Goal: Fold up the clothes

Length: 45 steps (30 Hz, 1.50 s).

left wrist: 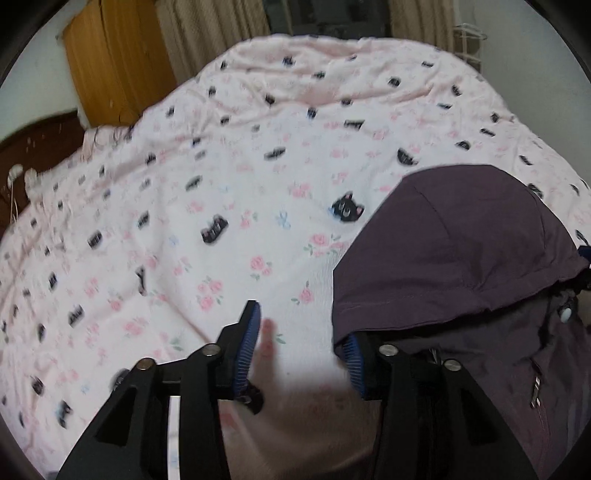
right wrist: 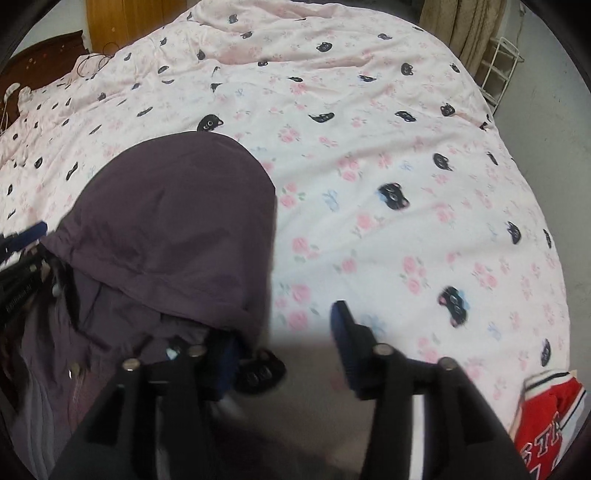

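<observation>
Lying on the floral bedspread [right wrist: 369, 155], purple hooded jacket [right wrist: 177, 221]; both grippers' fingers spread wide; red garment [right wrist: 546, 413] lettering unreadable.

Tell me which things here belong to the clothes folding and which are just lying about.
Part of the job:
purple hooded jacket, spread on the bed
left gripper, open at the jacket's edge
right gripper, open at the jacket's other edge
red garment, possibly next to fold

Just lying about:
pink cat-print bedcover
white wire rack
beige curtains
</observation>
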Motion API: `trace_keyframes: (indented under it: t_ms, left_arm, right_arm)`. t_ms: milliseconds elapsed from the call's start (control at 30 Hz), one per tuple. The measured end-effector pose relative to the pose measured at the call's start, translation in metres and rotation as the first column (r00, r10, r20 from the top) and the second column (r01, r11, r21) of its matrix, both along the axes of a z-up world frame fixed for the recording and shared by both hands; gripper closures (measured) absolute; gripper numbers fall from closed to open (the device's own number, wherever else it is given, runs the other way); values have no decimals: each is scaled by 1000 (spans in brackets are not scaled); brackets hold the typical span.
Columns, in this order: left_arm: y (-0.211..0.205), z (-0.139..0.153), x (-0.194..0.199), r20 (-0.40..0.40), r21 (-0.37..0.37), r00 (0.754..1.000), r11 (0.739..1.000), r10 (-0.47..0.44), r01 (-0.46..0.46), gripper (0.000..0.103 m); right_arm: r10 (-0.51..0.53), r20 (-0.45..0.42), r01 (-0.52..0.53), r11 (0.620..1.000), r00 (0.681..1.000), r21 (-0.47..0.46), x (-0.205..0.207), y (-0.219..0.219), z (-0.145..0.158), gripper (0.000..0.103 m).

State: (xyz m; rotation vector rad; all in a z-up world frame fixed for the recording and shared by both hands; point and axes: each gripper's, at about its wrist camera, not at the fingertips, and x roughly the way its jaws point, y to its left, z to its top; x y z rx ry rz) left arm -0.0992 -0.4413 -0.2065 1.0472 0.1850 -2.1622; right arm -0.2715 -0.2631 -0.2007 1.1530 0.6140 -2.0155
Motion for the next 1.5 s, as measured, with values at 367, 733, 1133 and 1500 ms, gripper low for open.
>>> trace_keyframes:
  t_ms: [367, 733, 1133, 1500]
  left_arm:
    - [8, 56, 12, -130, -52, 989, 997, -71, 65, 44]
    - [-13, -10, -64, 88, 71, 995, 997, -49, 43, 44]
    - [-11, 44, 19, -77, 50, 996, 997, -52, 55, 44]
    - [34, 37, 166, -31, 11, 991, 991, 132, -132, 44]
  right_arm:
    - [105, 12, -99, 968, 994, -229, 7, 8, 65, 46]
    - [57, -14, -55, 995, 998, 85, 5, -85, 0, 48]
    - [87, 146, -61, 983, 986, -176, -21, -12, 38, 46]
    - [156, 121, -130, 972, 980, -195, 73, 68, 52, 42]
